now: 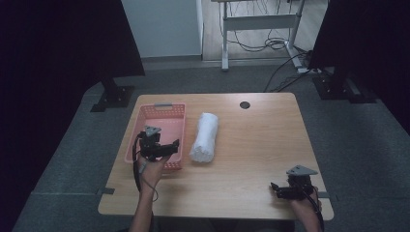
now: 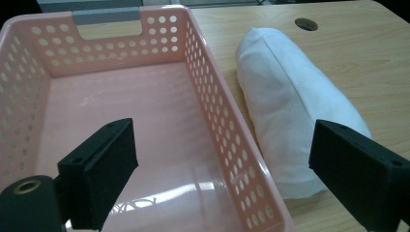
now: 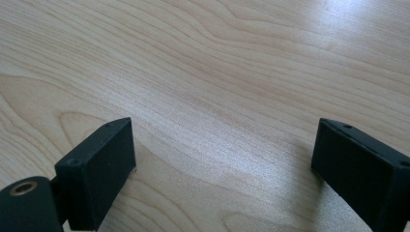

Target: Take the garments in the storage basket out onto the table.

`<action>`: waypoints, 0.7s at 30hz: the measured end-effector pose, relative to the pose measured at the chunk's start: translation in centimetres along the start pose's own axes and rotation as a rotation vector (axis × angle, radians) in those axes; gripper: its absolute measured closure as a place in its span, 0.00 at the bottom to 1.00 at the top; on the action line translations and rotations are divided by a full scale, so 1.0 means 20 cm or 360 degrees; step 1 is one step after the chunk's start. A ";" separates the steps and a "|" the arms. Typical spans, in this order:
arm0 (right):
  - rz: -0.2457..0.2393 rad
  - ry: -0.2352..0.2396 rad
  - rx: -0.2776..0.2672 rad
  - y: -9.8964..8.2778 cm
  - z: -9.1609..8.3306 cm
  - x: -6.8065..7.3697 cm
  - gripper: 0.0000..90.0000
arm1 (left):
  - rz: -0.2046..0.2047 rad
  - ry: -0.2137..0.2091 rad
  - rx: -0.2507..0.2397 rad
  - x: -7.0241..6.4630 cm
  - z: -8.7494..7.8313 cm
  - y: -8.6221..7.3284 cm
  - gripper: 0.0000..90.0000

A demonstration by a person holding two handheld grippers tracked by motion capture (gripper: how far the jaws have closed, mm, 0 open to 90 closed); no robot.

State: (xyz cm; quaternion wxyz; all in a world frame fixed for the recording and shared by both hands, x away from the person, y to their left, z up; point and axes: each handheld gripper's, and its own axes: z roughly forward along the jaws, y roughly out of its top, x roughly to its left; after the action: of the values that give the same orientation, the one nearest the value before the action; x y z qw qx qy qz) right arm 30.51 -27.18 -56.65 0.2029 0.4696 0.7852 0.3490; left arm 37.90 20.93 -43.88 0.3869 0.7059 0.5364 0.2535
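Two grippers are recorded at a wooden table (image 1: 251, 145). Left gripper (image 1: 167, 147): held above the near end of the pink basket (image 2: 212, 96), jaws spread wide, nothing between them; one jaw is seen over the basket floor, the other over the near end of the towel roll. Right gripper (image 1: 279, 189): resting low at the near right corner, jaws spread over bare wood, well apart from everything else. White rolled towel (image 2: 290, 106): laid lengthwise just beside the basket's right wall, seemingly not touching it. Step judged in hand: the towel to be taken up for the basket. Recommended handling: the roll to be straddled across its middle, pinched firmly enough that no layer unwinds, and lifted clear of the perforated wall before lowering.
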 end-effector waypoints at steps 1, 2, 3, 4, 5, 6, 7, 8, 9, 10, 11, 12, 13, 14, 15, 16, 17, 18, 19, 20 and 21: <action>0.0001 -0.0001 -0.0002 0.00 0.00 0.00 0.09 | 0.0000 0.0000 0.0002 0.00 0.00 0.00 0.10; 0.0000 0.0000 -0.0001 0.00 0.00 0.00 0.09 | 0.0000 0.0000 0.0001 0.01 -0.01 -0.01 0.10; 0.0001 -0.0001 -0.0002 0.00 0.00 0.00 0.09 | 0.0003 0.0002 0.0003 0.01 -0.01 -0.01 0.10; 0.0001 -0.0001 -0.0002 0.00 0.00 0.00 0.09 | -0.0001 0.0000 -0.0001 0.01 -0.02 -0.01 0.10; 0.0000 0.0000 -0.0001 0.00 0.00 0.00 0.09 | 0.0002 0.0003 0.0000 0.02 -0.02 -0.02 0.10; 0.0000 0.0000 -0.0001 0.00 0.00 0.00 0.09 | 0.0000 0.0003 -0.0001 0.02 -0.02 -0.02 0.10; 0.0001 -0.0001 -0.0002 0.00 0.00 0.00 0.09 | 0.0000 0.0004 0.0000 0.03 -0.03 -0.02 0.10; 0.0000 0.0000 -0.0001 0.00 0.00 0.00 0.09 | -0.0003 0.0006 0.0001 0.03 -0.03 -0.03 0.10; 0.0001 -0.0001 -0.0002 0.00 0.00 0.00 0.09 | -0.0004 0.0006 0.0000 0.04 -0.03 -0.03 0.10; 0.0000 0.0000 -0.0001 0.00 0.00 0.00 0.09 | 0.0000 0.0006 0.0003 0.04 -0.04 -0.03 0.10; 0.0000 0.0000 -0.0001 0.00 0.00 0.00 0.09 | -0.0003 0.0007 0.0003 0.04 -0.04 -0.04 0.10; 0.0000 0.0000 0.0000 0.00 0.00 0.00 0.09 | 0.0000 0.0008 0.0006 0.05 -0.04 -0.04 0.09; 0.0000 0.0000 -0.0001 0.00 0.00 0.00 0.09 | -0.0004 0.0009 0.0003 0.05 -0.05 -0.05 0.09; 0.0000 0.0000 -0.0001 0.00 0.00 0.00 0.09 | -0.0005 0.0004 0.0003 0.06 -0.05 -0.05 0.09; 0.0001 -0.0001 -0.0002 0.00 0.00 0.00 0.09 | -0.0004 0.0003 0.0004 0.06 -0.05 -0.05 0.09; 0.0000 0.0000 -0.0001 0.00 0.00 0.00 0.09 | -0.0005 0.0007 0.0003 0.07 -0.06 -0.06 0.09; 0.0000 0.0000 -0.0001 0.00 0.00 0.00 0.09 | -0.0005 0.0006 0.0004 0.07 -0.06 -0.06 0.09; 0.0000 0.0000 -0.0001 0.00 0.00 0.00 0.09 | -0.0009 0.0001 0.0002 0.08 -0.06 -0.06 0.09; 0.0000 0.0000 -0.0001 0.00 0.00 0.00 0.09 | -0.0010 -0.0001 0.0001 0.08 -0.07 -0.06 0.09; 0.0000 -0.0001 -0.0002 0.00 0.00 0.00 0.09 | -0.0009 0.0002 -0.0001 0.08 -0.07 -0.07 0.09; 0.0000 0.0000 0.0000 0.00 0.00 0.00 0.09 | -0.0011 0.0001 -0.0004 0.09 -0.08 -0.07 0.09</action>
State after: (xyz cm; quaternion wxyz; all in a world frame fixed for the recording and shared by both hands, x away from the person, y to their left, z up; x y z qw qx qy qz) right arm 30.51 -27.18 -56.65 0.2030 0.4695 0.7852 0.3490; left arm 36.42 23.16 -44.23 0.3883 0.7035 0.5387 0.2532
